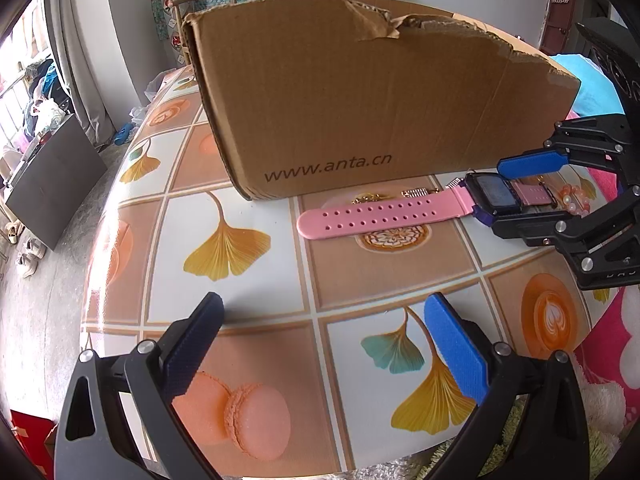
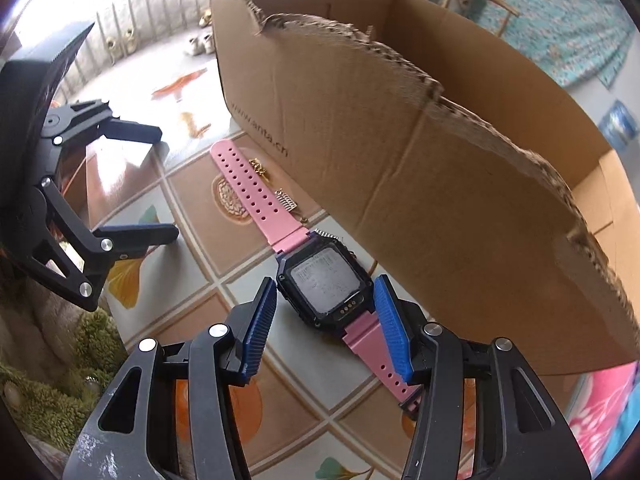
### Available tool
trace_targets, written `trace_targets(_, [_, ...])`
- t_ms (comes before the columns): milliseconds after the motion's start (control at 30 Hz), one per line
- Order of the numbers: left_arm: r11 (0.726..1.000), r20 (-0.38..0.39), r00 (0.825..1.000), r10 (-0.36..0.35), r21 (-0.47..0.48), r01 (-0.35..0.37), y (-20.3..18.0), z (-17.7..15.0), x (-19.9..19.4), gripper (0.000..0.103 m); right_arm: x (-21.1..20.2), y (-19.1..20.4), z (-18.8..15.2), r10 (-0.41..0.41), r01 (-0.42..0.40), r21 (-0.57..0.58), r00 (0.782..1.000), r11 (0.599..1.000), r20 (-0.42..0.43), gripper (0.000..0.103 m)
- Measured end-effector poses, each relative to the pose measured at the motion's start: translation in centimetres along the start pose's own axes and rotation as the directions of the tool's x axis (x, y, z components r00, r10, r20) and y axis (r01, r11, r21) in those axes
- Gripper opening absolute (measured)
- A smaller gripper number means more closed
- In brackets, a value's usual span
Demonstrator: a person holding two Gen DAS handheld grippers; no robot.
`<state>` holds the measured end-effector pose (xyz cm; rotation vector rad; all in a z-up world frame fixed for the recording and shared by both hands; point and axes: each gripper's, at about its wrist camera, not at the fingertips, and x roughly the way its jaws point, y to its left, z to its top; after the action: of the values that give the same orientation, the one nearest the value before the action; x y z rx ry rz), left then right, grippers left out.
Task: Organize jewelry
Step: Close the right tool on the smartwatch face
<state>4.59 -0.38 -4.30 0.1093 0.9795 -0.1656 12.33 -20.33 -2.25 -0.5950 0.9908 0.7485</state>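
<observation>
A pink-strapped watch (image 2: pixel 324 280) with a black square face lies flat on the patterned table beside a torn cardboard box (image 2: pixel 400 152). My right gripper (image 2: pixel 326 300) is open, its blue pads (image 2: pixel 390 320) on either side of the watch face, not closed on it. The left wrist view shows the same watch (image 1: pixel 384 212) and right gripper (image 1: pixel 504 192). My left gripper (image 1: pixel 324 344) is open and empty above the table's near part. Small gold jewelry pieces (image 1: pixel 416 193) lie by the box wall, and pink beads (image 1: pixel 576 200) lie behind the watch.
The box (image 1: pixel 360 100) fills the middle of the table (image 1: pixel 248 240), open at the top. A pink and blue cloth (image 1: pixel 592 88) lies at the right. The floor, shoes and a dark board (image 1: pixel 52 180) are on the left below the table edge.
</observation>
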Motion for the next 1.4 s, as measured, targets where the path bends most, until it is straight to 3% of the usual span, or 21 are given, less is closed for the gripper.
trace_targets(233, [1.0, 0.006, 1.0, -0.003, 0.005, 0.003, 0.0, 0.0, 0.0, 0.099, -0.2, 1.0, -0.3, -0.015, 0.014, -0.048, 1.0, 0.999, -0.006, 0.045])
trace_targets(467, [1.0, 0.016, 1.0, -0.003, 0.005, 0.003, 0.0, -0.2, -0.1, 0.099, -1.0, 3.0, -1.0, -0.047, 0.046, -0.081, 0.999, 0.996, -0.01, 0.024])
trace_targets(533, [1.0, 0.017, 1.0, -0.003, 0.005, 0.003, 0.0, -0.2, -0.1, 0.099, -1.1, 3.5, -1.1, -0.06, 0.058, -0.088, 0.998, 0.994, -0.015, 0.023])
trace_targets(567, [1.0, 0.017, 1.0, -0.003, 0.005, 0.003, 0.0, -0.2, -0.1, 0.099, -1.2, 3.7, -1.1, -0.065, 0.064, -0.092, 0.998, 0.994, -0.011, 0.025])
trace_targets(700, [1.0, 0.017, 1.0, -0.003, 0.006, 0.003, 0.0, -0.2, -0.1, 0.099, -1.2, 4.0, -0.9, -0.085, 0.086, -0.099, 0.996, 0.991, 0.008, 0.046])
trace_targets(1067, [1.0, 0.018, 1.0, -0.003, 0.006, 0.003, 0.0, -0.2, -0.1, 0.099, 1.0, 1.9, 0.9, 0.018, -0.022, -0.081, 0.999, 0.996, -0.045, 0.049])
trace_targets(1133, [1.0, 0.018, 1.0, -0.004, 0.007, 0.004, 0.0, -0.2, -0.1, 0.099, 1.1, 1.0, 1.1, 0.032, -0.035, -0.072, 0.998, 0.997, -0.048, 0.045])
trace_targets(1400, [1.0, 0.019, 1.0, -0.003, 0.006, 0.003, 0.0, -0.2, -0.1, 0.099, 0.3, 1.9, 0.9, -0.03, 0.028, -0.148, 1.0, 0.989, -0.009, 0.044])
